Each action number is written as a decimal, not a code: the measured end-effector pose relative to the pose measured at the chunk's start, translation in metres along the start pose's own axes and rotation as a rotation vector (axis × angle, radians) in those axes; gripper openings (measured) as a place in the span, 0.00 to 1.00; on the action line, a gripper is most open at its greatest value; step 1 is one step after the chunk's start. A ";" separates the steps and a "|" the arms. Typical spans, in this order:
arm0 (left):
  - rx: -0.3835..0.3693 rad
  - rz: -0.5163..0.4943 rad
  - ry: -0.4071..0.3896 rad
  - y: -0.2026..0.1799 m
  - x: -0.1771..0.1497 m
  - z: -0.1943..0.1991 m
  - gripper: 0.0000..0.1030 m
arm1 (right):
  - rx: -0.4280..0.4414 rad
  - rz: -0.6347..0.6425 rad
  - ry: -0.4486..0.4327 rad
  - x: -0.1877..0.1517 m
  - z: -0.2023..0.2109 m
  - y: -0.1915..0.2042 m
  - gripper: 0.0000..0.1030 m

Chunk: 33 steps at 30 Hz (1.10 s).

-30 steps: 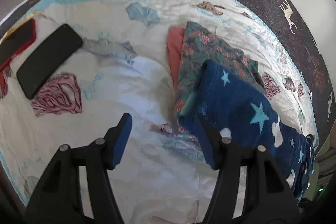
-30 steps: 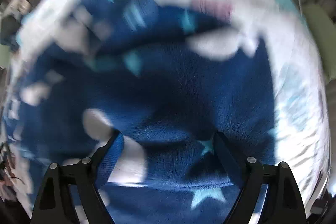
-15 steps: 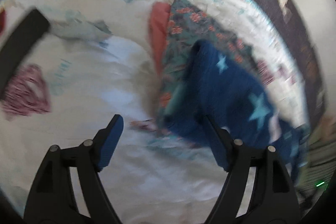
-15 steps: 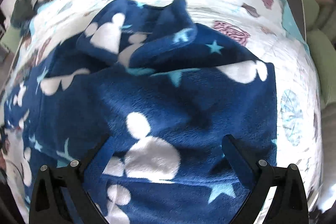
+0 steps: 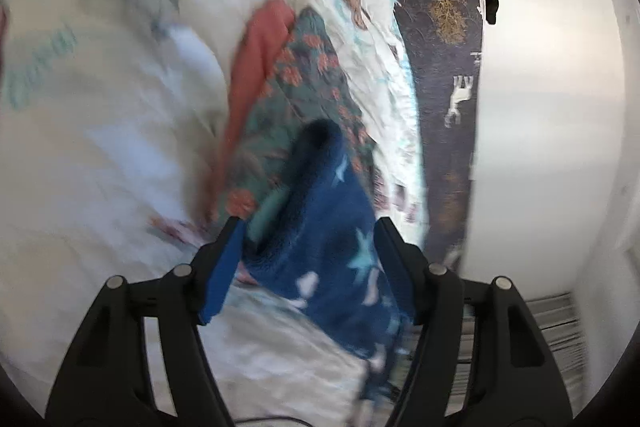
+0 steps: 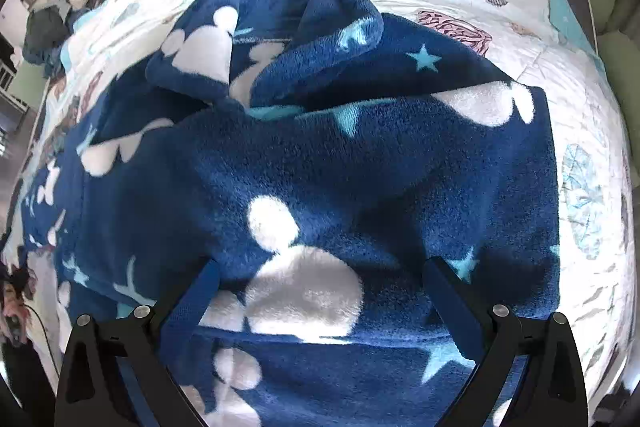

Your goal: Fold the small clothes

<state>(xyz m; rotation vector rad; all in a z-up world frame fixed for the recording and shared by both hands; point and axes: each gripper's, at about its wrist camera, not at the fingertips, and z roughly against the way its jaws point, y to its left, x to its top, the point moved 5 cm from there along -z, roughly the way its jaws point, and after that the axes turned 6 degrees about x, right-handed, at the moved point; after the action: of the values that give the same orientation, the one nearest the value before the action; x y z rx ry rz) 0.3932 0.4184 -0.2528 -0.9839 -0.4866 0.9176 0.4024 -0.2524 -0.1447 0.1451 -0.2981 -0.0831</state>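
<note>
The quilt covers the bed, and everything else sits on it. My blue fleece lies across its middle, partly folded: one flap is doubled over the body, but a loose piece bunches up at the far edge, so I judge more folds are left. Beside the fleece lie a floral garment and an orange one, seemingly flat. My left hand-held gripper hangs spread apart over the fleece's end, gripping nothing; my right hand-held gripper is likewise apart above its near part.
</note>
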 end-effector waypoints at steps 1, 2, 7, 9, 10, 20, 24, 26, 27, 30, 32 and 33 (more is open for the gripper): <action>-0.004 0.005 0.015 0.000 0.001 -0.003 0.67 | 0.006 -0.003 -0.006 0.002 0.001 0.000 1.00; 0.002 0.006 0.022 0.000 0.000 -0.006 0.67 | 0.014 -0.005 -0.014 0.000 0.005 0.003 1.00; -0.020 0.050 0.007 0.000 -0.002 -0.012 0.67 | 0.010 0.019 -0.038 0.008 0.010 0.009 1.00; -0.041 0.035 0.005 -0.003 -0.003 -0.014 0.67 | -0.003 0.027 -0.050 0.008 0.013 0.011 1.00; -0.032 0.022 -0.007 -0.005 -0.003 -0.015 0.67 | -0.004 0.027 -0.055 0.009 0.014 0.011 1.00; -0.038 -0.093 -0.046 -0.026 -0.007 -0.020 0.15 | 0.053 -0.003 -0.079 0.005 0.026 0.019 1.00; -0.047 -0.121 -0.057 -0.032 -0.010 -0.018 0.15 | 0.064 -0.006 -0.079 0.002 0.028 0.019 1.00; -0.070 -0.132 -0.061 -0.035 -0.013 -0.016 0.14 | 0.076 -0.010 -0.090 0.002 0.033 0.021 1.00; -0.081 -0.149 -0.063 -0.038 -0.016 -0.014 0.14 | 0.083 -0.013 -0.099 0.003 0.036 0.024 1.00; -0.081 -0.293 -0.055 -0.061 -0.033 -0.013 0.15 | 0.116 -0.001 -0.120 0.007 0.048 0.039 1.00; -0.060 -0.420 -0.037 -0.079 -0.050 -0.015 0.15 | 0.129 0.078 -0.130 0.007 0.056 0.064 1.00; -0.054 -0.478 -0.032 -0.088 -0.059 -0.016 0.15 | 0.125 0.116 -0.136 0.007 0.060 0.077 1.00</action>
<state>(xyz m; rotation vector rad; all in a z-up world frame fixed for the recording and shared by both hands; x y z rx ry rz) 0.4102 0.3402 -0.1821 -0.8504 -0.7389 0.4926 0.3956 -0.1848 -0.0741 0.2459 -0.4466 0.0412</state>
